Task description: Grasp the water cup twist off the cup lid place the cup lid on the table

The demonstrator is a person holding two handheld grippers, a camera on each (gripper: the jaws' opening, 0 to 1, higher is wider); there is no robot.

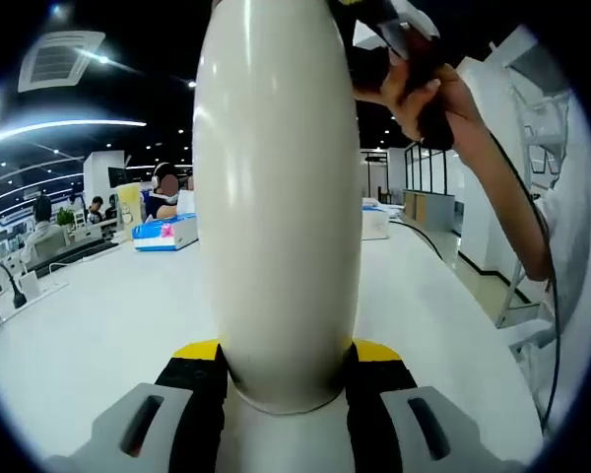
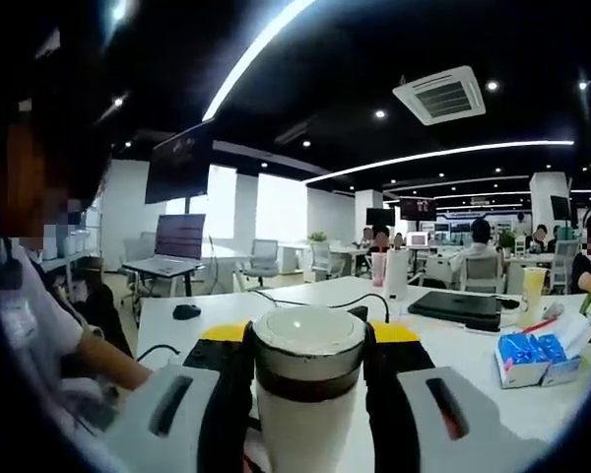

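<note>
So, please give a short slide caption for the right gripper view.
Right gripper clamps the lid of the white water cup above the table.

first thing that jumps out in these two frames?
In the left gripper view, the white water cup towers up the middle, its base clamped in the left gripper. In the right gripper view, the right gripper closes on the cup lid, white-topped with a dark band. A person's hand shows upper right in the left gripper view.
</note>
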